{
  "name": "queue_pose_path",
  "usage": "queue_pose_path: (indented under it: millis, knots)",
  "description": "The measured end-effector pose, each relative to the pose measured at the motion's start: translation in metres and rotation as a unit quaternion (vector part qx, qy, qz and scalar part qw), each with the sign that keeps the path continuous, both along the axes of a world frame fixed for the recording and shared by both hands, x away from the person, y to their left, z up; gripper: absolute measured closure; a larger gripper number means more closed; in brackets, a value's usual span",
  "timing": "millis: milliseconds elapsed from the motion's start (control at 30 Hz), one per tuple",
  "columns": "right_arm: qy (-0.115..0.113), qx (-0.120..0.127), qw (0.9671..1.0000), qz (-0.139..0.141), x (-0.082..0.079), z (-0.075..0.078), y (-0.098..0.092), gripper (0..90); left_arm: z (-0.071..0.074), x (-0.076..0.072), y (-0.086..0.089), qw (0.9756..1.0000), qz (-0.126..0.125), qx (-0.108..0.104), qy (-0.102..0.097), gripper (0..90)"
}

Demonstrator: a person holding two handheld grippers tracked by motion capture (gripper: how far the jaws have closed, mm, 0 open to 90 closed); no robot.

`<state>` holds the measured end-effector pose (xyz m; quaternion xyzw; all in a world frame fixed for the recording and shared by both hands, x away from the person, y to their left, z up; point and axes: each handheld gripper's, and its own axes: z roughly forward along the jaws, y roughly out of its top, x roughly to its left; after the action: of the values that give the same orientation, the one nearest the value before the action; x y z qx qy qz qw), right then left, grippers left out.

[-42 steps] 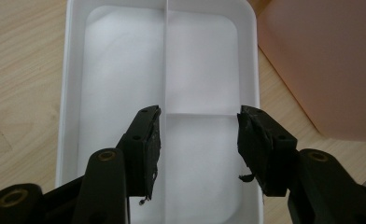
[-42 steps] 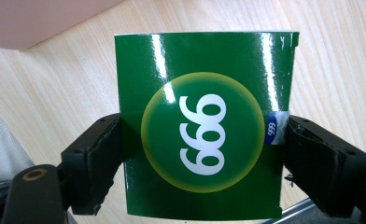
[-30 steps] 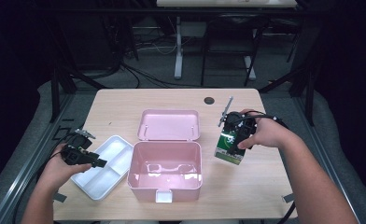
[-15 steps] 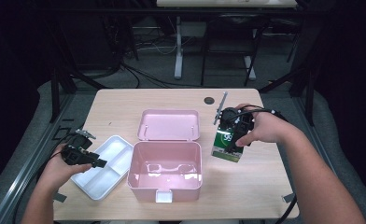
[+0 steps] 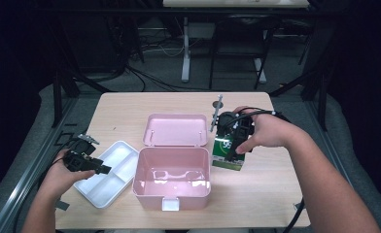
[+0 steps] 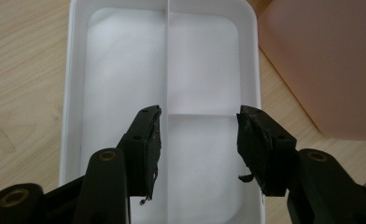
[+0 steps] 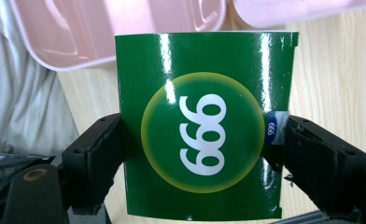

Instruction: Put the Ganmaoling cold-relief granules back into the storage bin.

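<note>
Green and glossy, the box with the white "999" in a yellow-ringed circle sits clamped between the jaws of your right hand-held gripper, one black jaw pressed to each of its side edges at the bottom of the right gripper view. In the high view that green box is right of centre, under your right hand, close beside the right wall of the pink case; whether its lower edge rests on the bench or hangs just above it cannot be told. The case stands open in the middle of the frame, its pink lid lying back flat behind it toward the top of the picture. In the right gripper view the pink case and lid fill the upper edge of the frame, beyond the box.

Your left hand-held gripper is at the lower left of the high view, over the white tray, which lies on the bench touching or nearly touching the left wall of the pink case. In the left gripper view its jaws stand wide apart with nothing between them, poised over the white tray near where its dividers meet; the tray has one long compartment and two shorter ones, all bare. The corner of the pink case shows at the upper right of that view.
</note>
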<state>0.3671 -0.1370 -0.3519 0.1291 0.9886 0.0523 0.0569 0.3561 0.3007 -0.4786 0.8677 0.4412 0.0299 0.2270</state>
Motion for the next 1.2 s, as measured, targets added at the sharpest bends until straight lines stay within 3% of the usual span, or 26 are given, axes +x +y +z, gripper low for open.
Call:
queue_pose_path:
  millis: [433, 1200]
  knots:
    - [0.011, 0.01, 0.999, 0.042, -0.016, 0.007, 0.041, 16.5, -0.001, 0.0, 0.0, 1.0, -0.001, 0.0, 0.001, 49.5]
    - [0.015, 0.014, 0.997, 0.075, -0.021, 0.01, 0.08, 16.5, 0.0, 0.0, 0.0, 1.0, -0.001, -0.001, -0.001, 49.5]
